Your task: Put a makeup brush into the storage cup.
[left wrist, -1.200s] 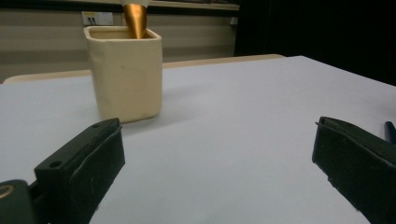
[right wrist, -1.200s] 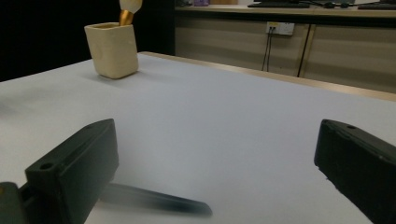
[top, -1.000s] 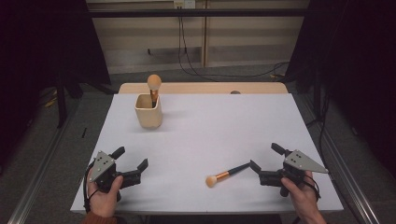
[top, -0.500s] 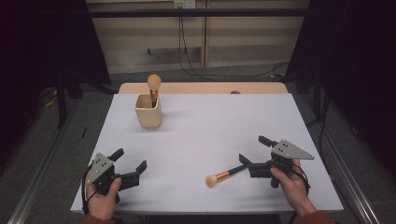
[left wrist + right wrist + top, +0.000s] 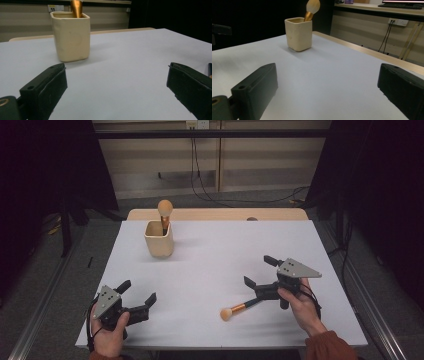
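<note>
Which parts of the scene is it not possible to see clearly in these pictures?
- Brush in the cup: its handle is hidden by the cup walls in the high view; its head is cut off by the top edge in the left gripper view.
- Loose brush: its handle end disappears under the right gripper in the high view, so contact cannot be judged.
- Left gripper: its rear is covered by the hand.

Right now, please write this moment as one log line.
left gripper: open, idle | right gripper: open, by brush | brush: flat on table | cup: holds one brush
</note>
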A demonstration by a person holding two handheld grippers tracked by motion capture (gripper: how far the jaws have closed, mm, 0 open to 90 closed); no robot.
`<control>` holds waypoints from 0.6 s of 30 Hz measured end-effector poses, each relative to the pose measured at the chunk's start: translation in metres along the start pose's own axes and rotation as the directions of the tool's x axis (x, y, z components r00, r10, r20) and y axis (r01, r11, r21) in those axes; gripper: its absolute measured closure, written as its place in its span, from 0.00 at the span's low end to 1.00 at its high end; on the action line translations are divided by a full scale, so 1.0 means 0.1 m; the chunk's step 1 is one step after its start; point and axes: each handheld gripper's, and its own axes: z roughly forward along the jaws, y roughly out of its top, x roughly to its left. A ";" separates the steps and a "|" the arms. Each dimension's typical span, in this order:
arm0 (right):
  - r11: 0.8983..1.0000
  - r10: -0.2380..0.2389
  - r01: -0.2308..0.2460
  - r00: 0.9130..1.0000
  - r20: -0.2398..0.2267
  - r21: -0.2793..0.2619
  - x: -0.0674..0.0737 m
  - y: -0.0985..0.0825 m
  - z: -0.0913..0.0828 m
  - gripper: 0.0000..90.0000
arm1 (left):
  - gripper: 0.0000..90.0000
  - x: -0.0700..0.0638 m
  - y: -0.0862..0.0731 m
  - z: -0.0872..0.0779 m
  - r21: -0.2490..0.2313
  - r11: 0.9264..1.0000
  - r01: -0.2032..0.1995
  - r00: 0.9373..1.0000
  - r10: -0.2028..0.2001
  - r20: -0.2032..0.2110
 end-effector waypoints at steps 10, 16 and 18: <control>1.000 -0.003 0.004 0.999 -0.050 0.030 0.01 0.12 0.16 0.01 | 0.03 -0.01 0.00 0.00 -0.001 1.000 0.007 1.000 -0.007 -0.001; 0.997 -0.005 0.013 0.994 -0.106 0.078 -0.01 0.19 0.20 0.00 | 0.03 -0.03 0.02 -0.01 -0.007 1.000 0.007 1.000 -0.007 -0.002; 0.993 0.008 0.007 0.992 -0.128 0.114 -0.03 0.21 0.20 0.00 | 0.03 -0.03 0.01 -0.01 -0.006 1.000 0.004 1.000 -0.004 -0.004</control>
